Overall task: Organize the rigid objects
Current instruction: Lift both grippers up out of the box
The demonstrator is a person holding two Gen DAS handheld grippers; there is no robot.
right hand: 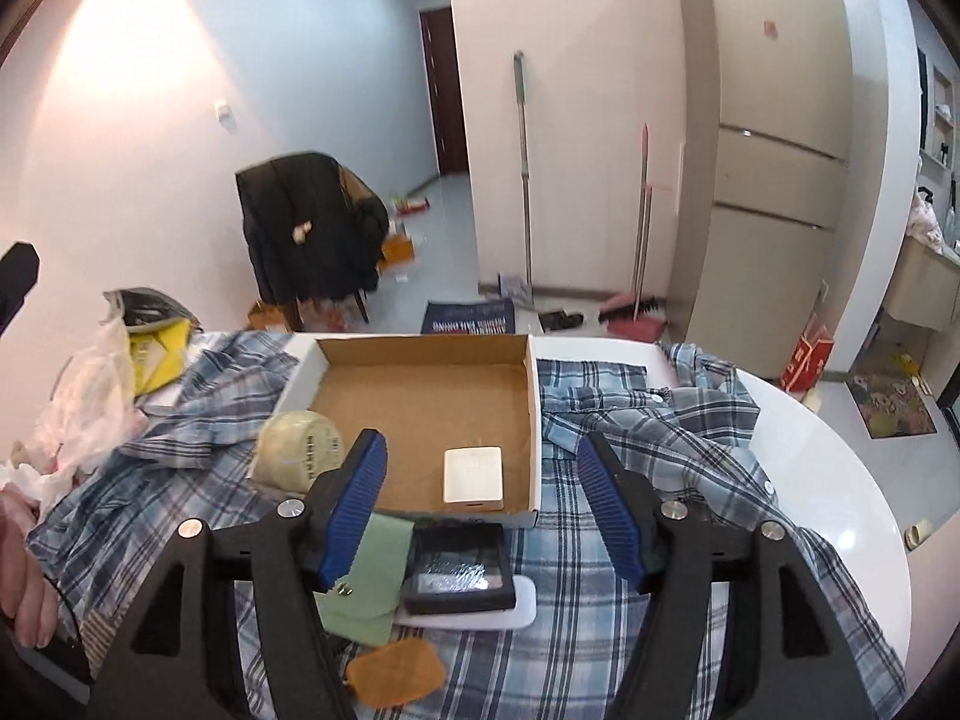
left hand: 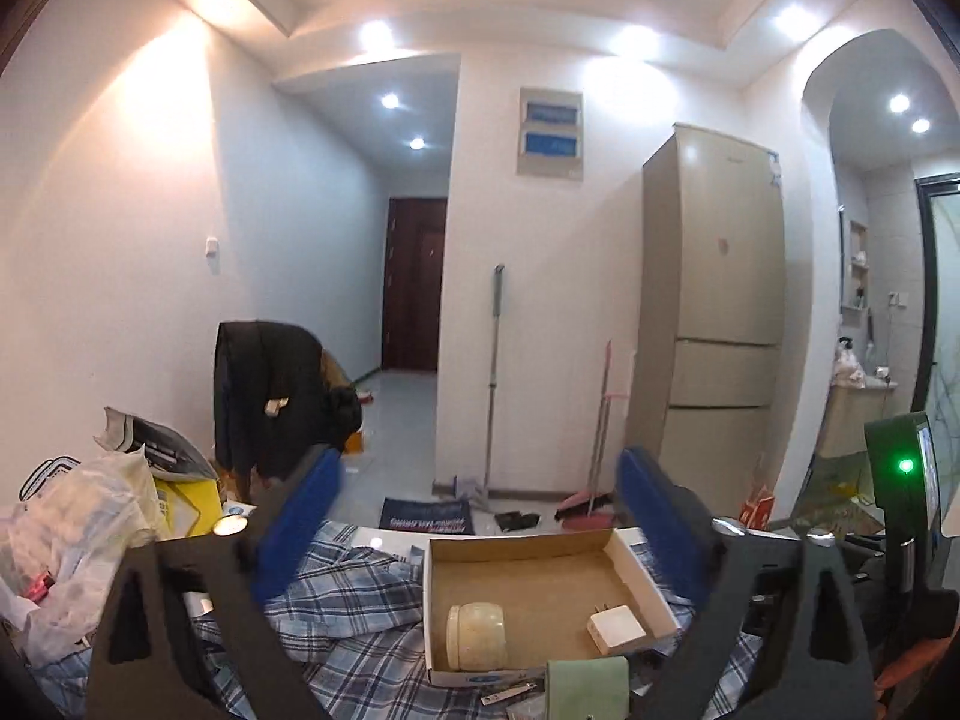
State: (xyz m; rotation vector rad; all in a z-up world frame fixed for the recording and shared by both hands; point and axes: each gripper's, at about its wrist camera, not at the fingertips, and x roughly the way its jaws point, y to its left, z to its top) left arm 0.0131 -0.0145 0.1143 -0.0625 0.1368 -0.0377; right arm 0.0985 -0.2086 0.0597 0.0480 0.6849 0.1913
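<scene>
Both tongs, left tongs [left hand: 474,531] and right tongs [right hand: 483,495], gape empty; box [right hand: 534,420] sits between them, collecting charger [right hand: 472,474].

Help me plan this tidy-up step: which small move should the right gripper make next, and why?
Probably lower the open right gripper onto the black case lying just in front of the cardboard box. The box already holds the white charger and the cream jar; the case lies outside it on the plaid shirt, almost between the gripper's fingers.

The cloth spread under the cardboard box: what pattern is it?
Blue, white and grey plaid, on the shirt-like cloth; the right wrist view shows it best.
</scene>
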